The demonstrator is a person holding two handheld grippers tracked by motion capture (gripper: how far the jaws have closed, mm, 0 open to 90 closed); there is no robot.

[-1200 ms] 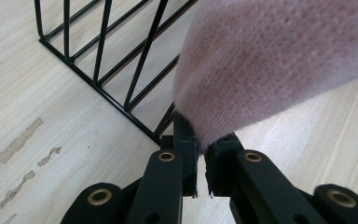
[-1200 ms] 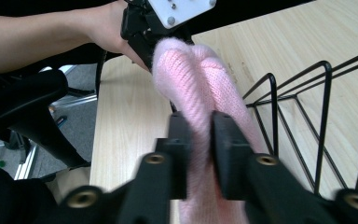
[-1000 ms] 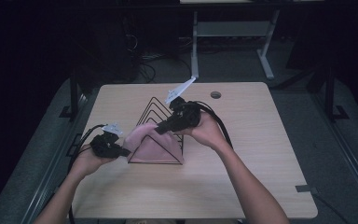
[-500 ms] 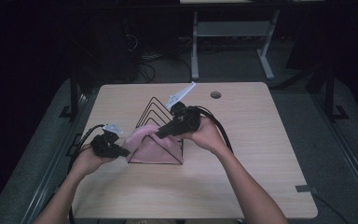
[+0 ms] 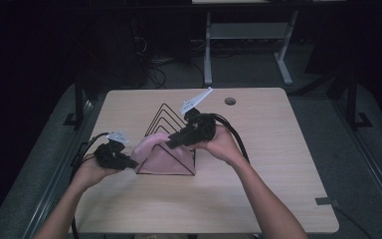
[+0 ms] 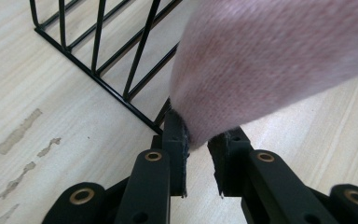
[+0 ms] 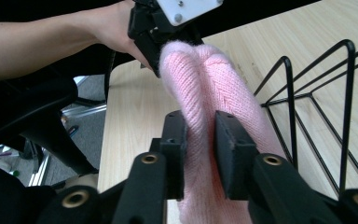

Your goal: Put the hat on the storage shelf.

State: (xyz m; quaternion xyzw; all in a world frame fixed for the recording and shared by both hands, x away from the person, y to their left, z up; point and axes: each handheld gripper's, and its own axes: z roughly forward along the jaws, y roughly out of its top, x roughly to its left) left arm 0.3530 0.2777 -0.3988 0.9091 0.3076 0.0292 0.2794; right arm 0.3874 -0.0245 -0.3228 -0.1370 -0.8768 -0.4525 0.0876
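A: What is on the table (image 5: pixel 278 169)?

B: A black wire rack (image 5: pixel 166 130) made of pointy triangle shapes stands in the middle of the light wood top. A soft pink knitted cloth (image 5: pixel 155 155) lies over its front end and reaches out to the side.

A: Who has the cloth?

B: Both grippers do. The left gripper (image 5: pixel 127 162) is down low, just beside the front corner of the rack. In the left gripper view, its two black jaws are nearly closed, and one edge of the pink cloth (image 6: pixel 270 65) is pinched between their tips (image 6: pixel 196 140). The rack's black bars (image 6: pixel 121 60) stand right behind it on the wood.

A: And the other one?

B: The right gripper (image 5: pixel 171 144) comes in from above the rack, held in the person's right hand (image 5: pixel 219 142). In the right gripper view, its jaws squeeze a thick fold of the pink cloth (image 7: pixel 209 79), so the knit bulges up between the pads (image 7: pixel 200 140).

A: Is the cloth stretched?

B: It runs from one gripper to the other. In the right gripper view you can see the left gripper (image 7: pixel 161 42) at the far end of the cloth, held in the person's left hand (image 7: pixel 116 25)

A: Is the cloth on the table?

B: Its bottom part looks to rest by the rack's front frame, but I can't tell if it touches the wood
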